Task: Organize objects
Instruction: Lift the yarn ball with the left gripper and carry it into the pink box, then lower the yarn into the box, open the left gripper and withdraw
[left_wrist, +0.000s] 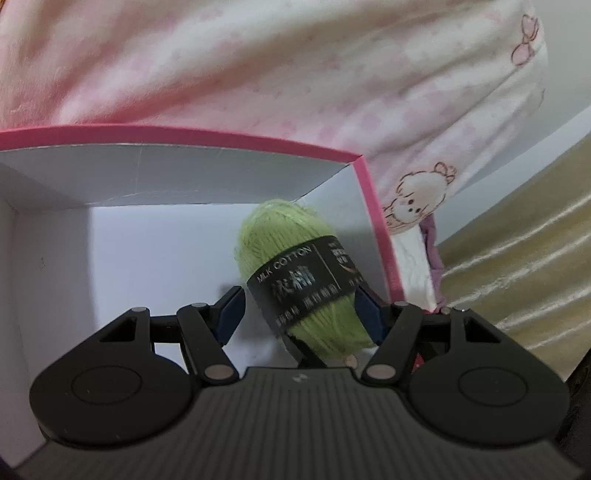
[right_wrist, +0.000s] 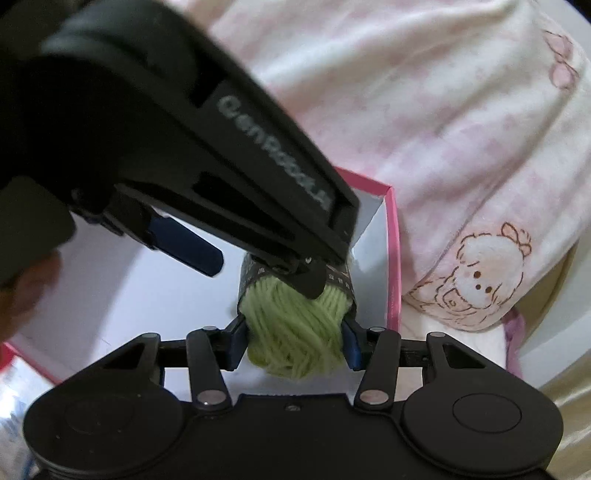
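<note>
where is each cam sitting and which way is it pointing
Left wrist: sits on the left gripper, looking along its fingers into the pink-rimmed box; its pads flank the green yarn ball.
Right wrist: sits on the right gripper, looking down into the same box; its pads press the yarn ball's end, and the left gripper crosses the upper left.
Shared: yarn ball, box, and the pink blanket behind.

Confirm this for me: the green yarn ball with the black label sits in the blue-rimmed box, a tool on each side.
Wrong on one point: the box's rim is pink, not blue, as the left wrist view shows. The green yarn ball with its black label does sit inside it.
</note>
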